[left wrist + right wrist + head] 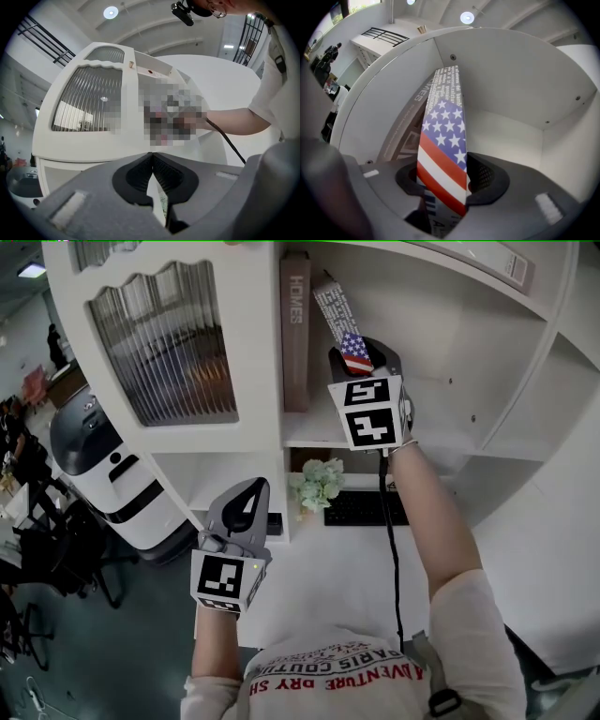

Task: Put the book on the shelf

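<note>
- One book (pixel 443 150) is the task's thing. It is a slim volume with a stars-and-stripes spine, tilted inside the open shelf (pixel 441 432) compartment. Its top leans toward the brown book (pixel 295 334) that stands upright at the compartment's left wall. We cannot tell whether the two touch.
- We judge it light enough for one hand and stiff along the spine, so it should not sag. The cover looks glossy, so we expect it could slide between the pads if the pinch loosens at this slant.
- We judge the best hold to be low on the spine end, across the two covers, where the pages are bound tight and cannot fan open — a grip near the free edge would let the pages splay.
- Right tongs (pixel 362 354): they pinch the book's lower end, spread only as wide as the book is thick. The right gripper view shows the spine running up from between the jaws into the compartment.
- We cannot tell whether the book's bottom corner rests on the shelf floor, because the tongs cover it.
- Left tongs (pixel 246 507): pressed together at the tips with nothing between them — they hang low, well apart from the book and below the cabinet's ribbed glass door (pixel 164 343).
</note>
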`<state>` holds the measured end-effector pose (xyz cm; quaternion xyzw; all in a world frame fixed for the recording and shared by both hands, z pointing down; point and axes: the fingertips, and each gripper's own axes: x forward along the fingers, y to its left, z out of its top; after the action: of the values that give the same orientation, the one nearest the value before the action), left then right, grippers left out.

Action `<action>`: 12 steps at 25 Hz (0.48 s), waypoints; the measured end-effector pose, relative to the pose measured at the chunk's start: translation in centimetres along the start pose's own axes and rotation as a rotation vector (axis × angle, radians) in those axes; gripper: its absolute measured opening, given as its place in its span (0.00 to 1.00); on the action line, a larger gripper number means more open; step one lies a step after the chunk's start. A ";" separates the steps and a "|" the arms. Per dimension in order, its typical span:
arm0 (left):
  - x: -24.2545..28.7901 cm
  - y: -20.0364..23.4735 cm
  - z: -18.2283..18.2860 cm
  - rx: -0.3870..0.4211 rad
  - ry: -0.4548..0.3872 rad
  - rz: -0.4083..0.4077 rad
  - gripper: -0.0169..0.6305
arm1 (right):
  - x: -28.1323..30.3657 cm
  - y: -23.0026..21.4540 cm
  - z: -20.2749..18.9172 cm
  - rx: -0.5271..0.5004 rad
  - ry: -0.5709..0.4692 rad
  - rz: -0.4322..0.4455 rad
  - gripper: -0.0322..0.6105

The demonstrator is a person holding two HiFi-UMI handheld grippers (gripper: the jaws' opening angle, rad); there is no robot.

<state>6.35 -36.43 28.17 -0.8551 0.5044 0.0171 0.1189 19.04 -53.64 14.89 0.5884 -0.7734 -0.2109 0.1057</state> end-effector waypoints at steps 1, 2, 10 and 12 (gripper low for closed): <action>0.1 0.1 -0.2 -0.007 0.006 0.001 0.03 | 0.3 0.0 0.1 0.017 -0.003 0.011 0.32; 0.2 0.1 -0.4 -0.012 0.012 0.002 0.03 | 0.6 0.0 0.2 0.033 -0.006 0.019 0.32; 0.5 1.5 -1.4 -0.012 0.030 0.036 0.03 | 2.8 -0.1 0.4 0.100 -0.013 0.031 0.35; 0.5 1.6 -1.6 -0.021 0.037 0.038 0.03 | 3.1 0.4 0.5 0.091 -0.007 0.040 0.38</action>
<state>5.11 -37.95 29.35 -0.8467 0.5225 0.0085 0.1002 17.65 -56.39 14.39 0.5763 -0.7941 -0.1754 0.0803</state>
